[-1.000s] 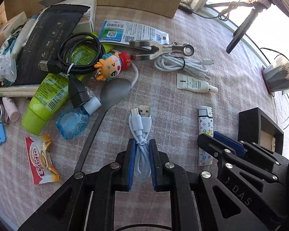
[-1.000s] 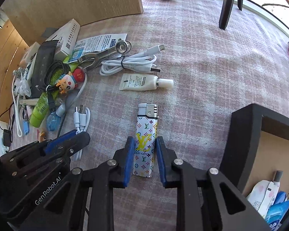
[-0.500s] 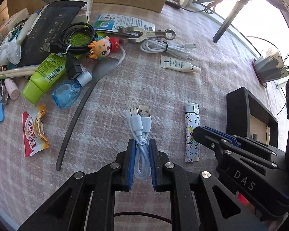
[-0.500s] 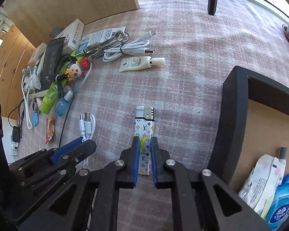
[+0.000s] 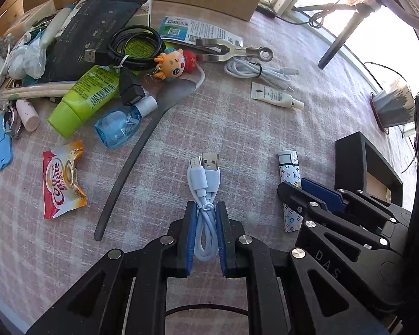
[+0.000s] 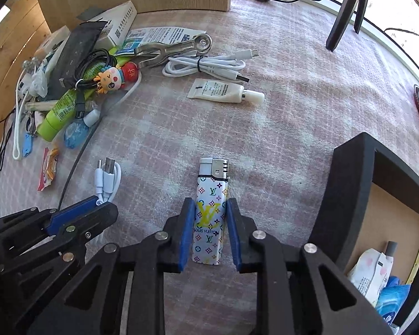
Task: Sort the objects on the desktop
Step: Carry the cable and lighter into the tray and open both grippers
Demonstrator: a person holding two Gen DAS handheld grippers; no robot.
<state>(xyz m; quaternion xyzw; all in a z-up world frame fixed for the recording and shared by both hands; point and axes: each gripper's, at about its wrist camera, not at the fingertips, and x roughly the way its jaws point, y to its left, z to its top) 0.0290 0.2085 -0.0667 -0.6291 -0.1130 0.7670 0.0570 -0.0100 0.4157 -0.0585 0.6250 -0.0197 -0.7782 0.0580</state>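
Observation:
My left gripper (image 5: 206, 205) is shut on a folded white USB cable (image 5: 204, 184), its plugs sticking out ahead of the pads. The same gripper (image 6: 104, 203) shows at the lower left of the right wrist view. A white patterned lighter (image 6: 211, 212) lies flat on the pink checked cloth. My right gripper (image 6: 210, 205) straddles its lower half, and the jaws are opening, with the pads just off its sides. In the left wrist view that gripper (image 5: 293, 185) hangs over the lighter (image 5: 289, 167).
A black open box (image 6: 349, 181) stands right of the lighter, holding packets (image 6: 371, 268). Clutter fills the far left: green tube (image 5: 83, 97), blue bottle (image 5: 117, 125), black spoon (image 5: 142, 145), sachet (image 5: 61, 181). Further back lie a white cable bundle (image 5: 259, 71) and a small tube (image 5: 276, 96).
The right jaws closed to a narrow gap above the lighter, then spread again around it. My left gripper has drawn back from the clutter with the cable still in it.

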